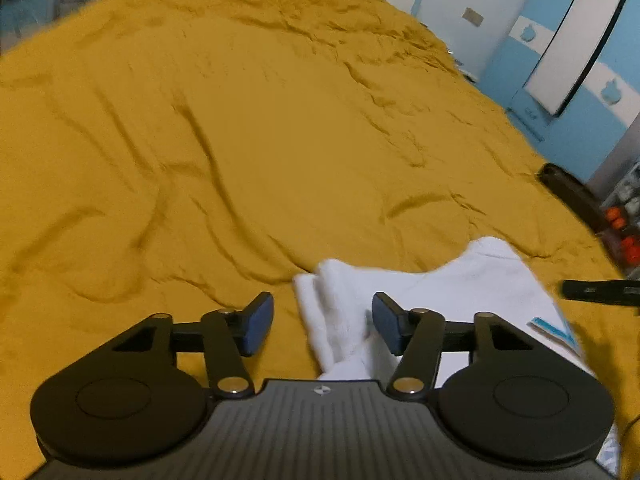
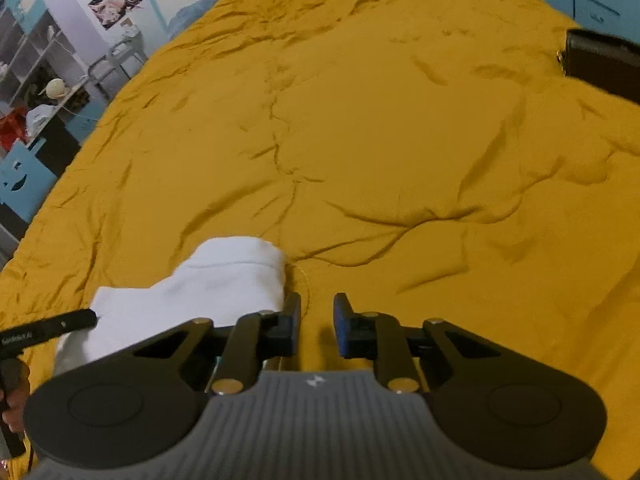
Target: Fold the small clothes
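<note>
White garment (image 1: 452,292) — mustard bedspread (image 1: 240,140)

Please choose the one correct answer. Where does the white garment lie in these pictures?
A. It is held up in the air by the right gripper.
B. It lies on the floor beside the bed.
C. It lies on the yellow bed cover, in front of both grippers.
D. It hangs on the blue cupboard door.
C: the white garment rests on the yellow bed cover, with the open left gripper and open right gripper both empty.

A rumpled mustard bedspread (image 1: 248,128) carries a white garment (image 1: 460,292) near its edge
</note>
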`<action>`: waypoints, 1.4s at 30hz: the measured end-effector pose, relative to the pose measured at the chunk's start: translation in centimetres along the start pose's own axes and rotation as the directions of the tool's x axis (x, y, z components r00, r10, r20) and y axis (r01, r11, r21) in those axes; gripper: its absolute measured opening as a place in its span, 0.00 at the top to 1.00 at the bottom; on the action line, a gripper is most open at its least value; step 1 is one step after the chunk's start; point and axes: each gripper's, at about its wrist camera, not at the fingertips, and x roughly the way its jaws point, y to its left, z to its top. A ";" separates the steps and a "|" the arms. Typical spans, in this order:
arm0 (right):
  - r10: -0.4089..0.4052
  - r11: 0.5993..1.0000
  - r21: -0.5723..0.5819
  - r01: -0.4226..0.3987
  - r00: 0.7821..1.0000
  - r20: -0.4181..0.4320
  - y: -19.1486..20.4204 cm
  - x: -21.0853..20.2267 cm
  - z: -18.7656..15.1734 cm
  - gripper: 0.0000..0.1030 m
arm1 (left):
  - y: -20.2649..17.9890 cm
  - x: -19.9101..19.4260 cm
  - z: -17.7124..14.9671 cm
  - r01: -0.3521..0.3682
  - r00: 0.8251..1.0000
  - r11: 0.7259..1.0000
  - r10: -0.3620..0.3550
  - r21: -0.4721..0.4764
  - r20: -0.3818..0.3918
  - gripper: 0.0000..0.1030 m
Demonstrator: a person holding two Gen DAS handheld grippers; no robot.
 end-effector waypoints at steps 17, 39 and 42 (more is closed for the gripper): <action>0.042 0.910 -0.411 -0.051 0.999 -0.032 4.7 -6.4 -8.6 0.86 | -6.1 -5.7 -7.5 0.132 0.988 0.976 -0.116 0.171 -0.101 0.74; -0.008 0.939 -0.344 0.021 0.999 0.041 2.5 -11.4 -10.2 0.88 | -6.2 -11.5 -8.4 0.061 0.998 0.989 -0.059 0.135 -0.022 0.74; 0.041 0.943 -0.333 -0.019 0.997 0.058 2.7 -13.9 -10.8 0.88 | -7.6 -13.9 -8.7 0.061 0.998 0.983 -0.064 0.172 0.012 0.74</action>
